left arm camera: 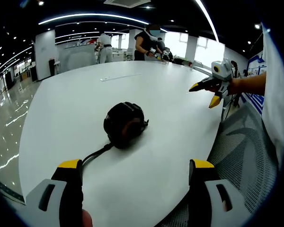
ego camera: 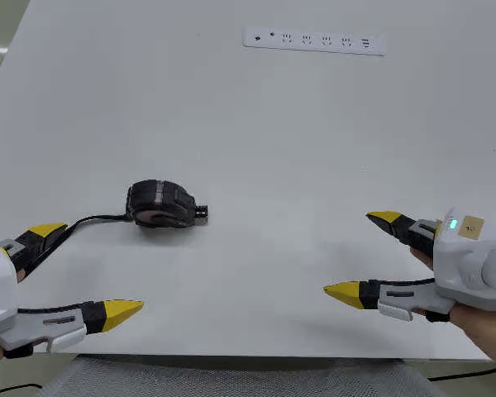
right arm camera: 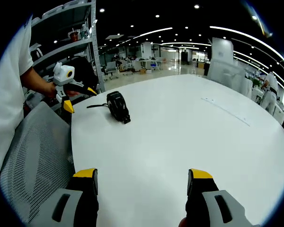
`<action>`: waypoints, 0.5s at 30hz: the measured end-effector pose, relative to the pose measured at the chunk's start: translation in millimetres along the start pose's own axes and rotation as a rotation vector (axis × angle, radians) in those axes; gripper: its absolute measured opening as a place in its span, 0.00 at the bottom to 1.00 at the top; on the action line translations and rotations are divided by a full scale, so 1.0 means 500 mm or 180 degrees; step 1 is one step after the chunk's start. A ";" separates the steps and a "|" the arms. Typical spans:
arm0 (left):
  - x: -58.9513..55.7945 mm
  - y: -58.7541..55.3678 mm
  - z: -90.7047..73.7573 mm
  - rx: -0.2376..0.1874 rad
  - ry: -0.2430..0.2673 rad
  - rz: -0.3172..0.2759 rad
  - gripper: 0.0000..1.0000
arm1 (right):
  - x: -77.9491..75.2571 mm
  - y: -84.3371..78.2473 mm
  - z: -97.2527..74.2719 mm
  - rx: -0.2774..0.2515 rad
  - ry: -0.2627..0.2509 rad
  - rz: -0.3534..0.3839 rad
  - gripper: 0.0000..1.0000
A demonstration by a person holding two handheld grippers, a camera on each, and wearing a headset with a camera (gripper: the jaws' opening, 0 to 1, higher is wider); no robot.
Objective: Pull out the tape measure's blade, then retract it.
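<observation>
Tape measure [ego camera: 161, 204] lies on the bench [ego camera: 231, 124], power strip [ego camera: 314, 40] far beyond; we hold left gripper [ego camera: 101, 265] and right gripper [ego camera: 348, 253] apart.

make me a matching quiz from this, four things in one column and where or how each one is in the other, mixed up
1 tape measure
2 power strip
3 left gripper
4 right gripper

A white, at the far side of the table
B jaws open, at the near right
C black, lying left of centre
D jaws open, at the near left

Pairs: 1-C, 2-A, 3-D, 4-B
</observation>
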State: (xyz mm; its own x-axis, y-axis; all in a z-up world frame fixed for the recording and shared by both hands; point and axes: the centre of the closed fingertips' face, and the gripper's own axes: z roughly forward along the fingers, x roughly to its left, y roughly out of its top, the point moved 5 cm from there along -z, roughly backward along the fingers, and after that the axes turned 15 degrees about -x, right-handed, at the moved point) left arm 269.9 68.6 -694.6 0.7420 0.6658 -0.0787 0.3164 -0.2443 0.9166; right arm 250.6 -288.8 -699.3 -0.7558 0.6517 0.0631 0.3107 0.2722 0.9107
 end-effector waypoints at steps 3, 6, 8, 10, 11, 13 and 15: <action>-0.002 -0.001 -0.005 0.0043 -0.0046 0.0095 0.89 | 0.000 -0.005 -0.011 -0.0004 -0.0017 0.0053 0.74; -0.003 0.005 -0.010 0.0018 -0.0060 0.0069 0.91 | -0.002 -0.014 -0.023 0.0031 -0.0062 0.0068 0.75; -0.003 0.009 -0.013 -0.0013 -0.0078 0.0063 0.92 | -0.002 -0.018 -0.029 0.0039 -0.0078 0.0082 0.75; -0.002 0.010 -0.016 -0.0013 -0.0073 0.0053 0.93 | -0.002 -0.022 -0.035 0.0050 -0.0090 0.0095 0.75; -0.002 0.012 -0.017 -0.0024 -0.0081 0.0045 0.93 | -0.002 -0.024 -0.038 0.0057 -0.0095 0.0102 0.76; 0.000 0.014 -0.020 -0.0039 -0.0072 0.0049 0.93 | -0.002 -0.025 -0.043 0.0064 -0.0113 0.0101 0.76; 0.000 0.017 -0.022 -0.0051 -0.0076 0.0044 0.94 | 0.001 -0.021 -0.045 0.0058 -0.0131 0.0113 0.76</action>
State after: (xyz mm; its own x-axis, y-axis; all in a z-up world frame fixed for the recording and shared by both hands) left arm 266.0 74.3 -682.2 0.7601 0.6454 -0.0752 0.2968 -0.2419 0.9238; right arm 234.2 -307.4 -699.7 -0.7198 0.6897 0.0781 0.3477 0.2610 0.9005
